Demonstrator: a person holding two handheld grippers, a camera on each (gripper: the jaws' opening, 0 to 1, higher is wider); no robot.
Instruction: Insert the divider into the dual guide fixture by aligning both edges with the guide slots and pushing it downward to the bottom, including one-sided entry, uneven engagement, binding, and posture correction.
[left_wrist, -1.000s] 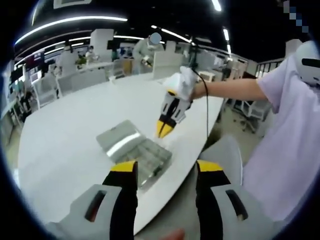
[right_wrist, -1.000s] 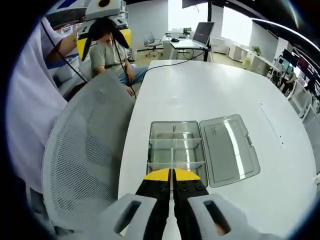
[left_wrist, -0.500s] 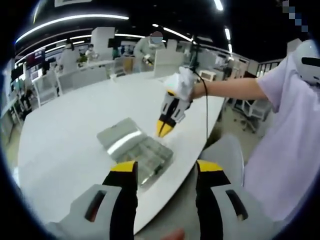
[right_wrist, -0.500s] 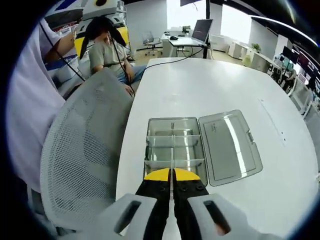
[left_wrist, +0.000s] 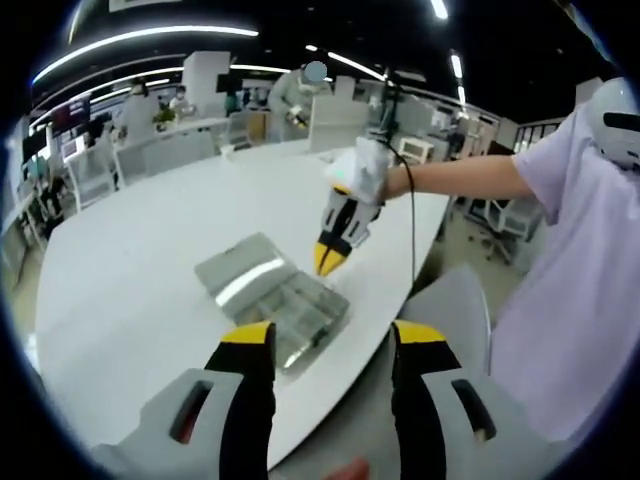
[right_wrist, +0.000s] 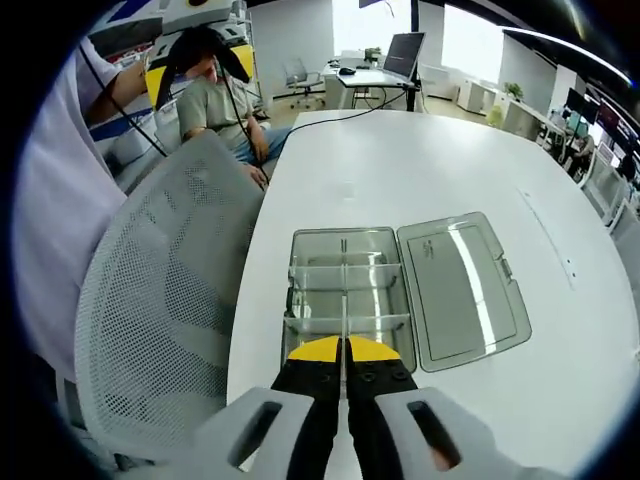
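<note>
We have the right tool (right_wrist: 344, 352) closed on a thin clear divider (right_wrist: 344, 310), its yellow tips pressed together with the plate running out ahead of them, poised over the near end of the clear box (right_wrist: 345, 262) that serves as the fixture. In the left gripper view that right tool (left_wrist: 328, 262) hangs tip-down just above the box (left_wrist: 285, 305), whose lid (left_wrist: 235, 272) lies open flat on the white counter (left_wrist: 130, 270). Our left tool (left_wrist: 330, 335) stands wide open, holding nothing, well back from the box near the counter edge, with a mesh chair (right_wrist: 165, 300) beside it. Whether the divider's edges have entered the slots we cannot tell; the plate is nearly invisible against the cross walls already inside. The risk from here, as we judge it, is one edge catching its slot before the other, so the plate cocks and binds when pushed. With the box unheld, a skewed push could also slide it toward the nearby counter edge.
</note>
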